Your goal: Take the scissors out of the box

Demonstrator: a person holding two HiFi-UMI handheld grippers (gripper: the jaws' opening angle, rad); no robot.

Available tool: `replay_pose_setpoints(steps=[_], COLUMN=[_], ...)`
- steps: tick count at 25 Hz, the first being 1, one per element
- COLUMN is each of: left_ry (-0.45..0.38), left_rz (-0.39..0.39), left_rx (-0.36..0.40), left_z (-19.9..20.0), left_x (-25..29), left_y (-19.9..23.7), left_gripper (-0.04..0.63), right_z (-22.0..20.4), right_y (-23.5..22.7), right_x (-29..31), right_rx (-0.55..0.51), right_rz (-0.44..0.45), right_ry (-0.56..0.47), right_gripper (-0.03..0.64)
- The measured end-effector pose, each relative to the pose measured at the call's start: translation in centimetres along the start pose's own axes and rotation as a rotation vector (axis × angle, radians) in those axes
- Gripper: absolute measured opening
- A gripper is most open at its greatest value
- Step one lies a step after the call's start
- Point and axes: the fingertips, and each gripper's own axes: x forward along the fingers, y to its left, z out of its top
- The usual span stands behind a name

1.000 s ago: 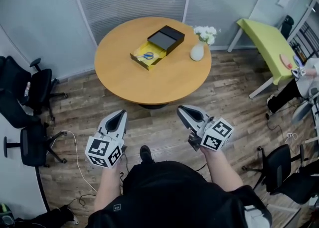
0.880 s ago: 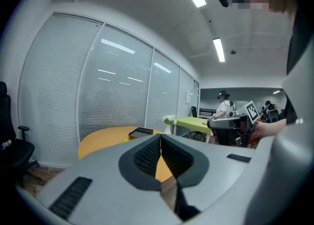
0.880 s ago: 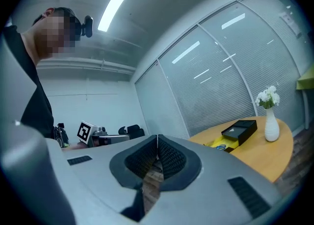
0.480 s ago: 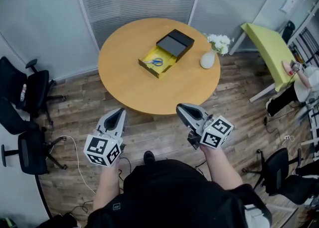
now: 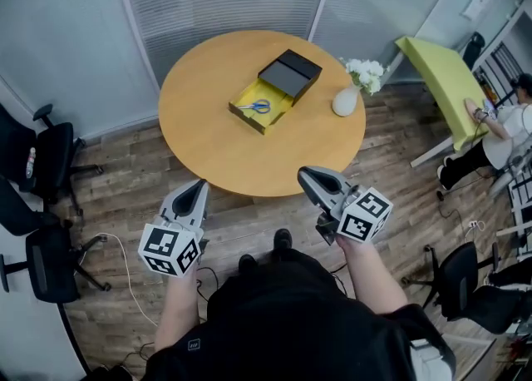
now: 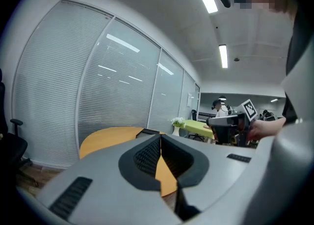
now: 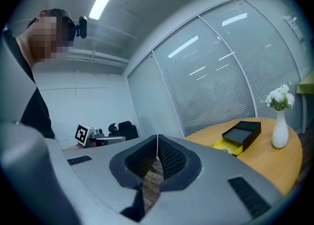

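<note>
An open yellow box (image 5: pixel 259 107) with its black sleeve (image 5: pixel 290 72) lies on the round wooden table (image 5: pixel 216 138), past its middle. Blue-handled scissors (image 5: pixel 256 106) rest inside the yellow tray. Both grippers hang short of the table's near edge, over the floor. My left gripper (image 5: pixel 199 185) is shut with nothing in it, its jaws meeting at the tip (image 6: pixel 160 138). My right gripper (image 5: pixel 304 174) is likewise shut and empty (image 7: pixel 157 138). In the right gripper view the box (image 7: pixel 239 134) shows far off to the right.
A white vase with flowers (image 5: pixel 346 99) stands on the table right of the box. Black office chairs (image 5: pixel 41 163) sit at the left, another (image 5: pixel 465 279) at lower right. A green table (image 5: pixel 445 76) and a seated person (image 5: pixel 509 126) are at the right. A cable (image 5: pixel 125 246) lies on the floor.
The table has come nearer to both grippers as the person stepped toward it. Both grippers stayed shut and empty.
</note>
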Motion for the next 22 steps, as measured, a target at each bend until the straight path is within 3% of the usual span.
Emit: replay_pose_setpoints(steps=[7, 14, 22], left_ry=[0.028, 0.054, 0.069], left_rz=[0.014, 0.047, 0.083], left_rx=[-0.002, 0.032, 0.042], left_z=[-0.2, 2.4, 4.7], left_x=[4.6, 12.6, 21.7], left_y=[0.5, 1.8, 3.4], left_gripper=[0.014, 0.014, 0.014], right_z=[0.6, 3.2, 4.3], right_y=[-4.7, -13.6, -22.0], right_x=[1.0, 3.7, 7.9], right_rx=[0.013, 0.043, 0.036], right_rz=[0.014, 0.042, 0.111], right_ry=[-0.01, -0.035, 0.038], right_gripper=[0.037, 0.037, 0.037])
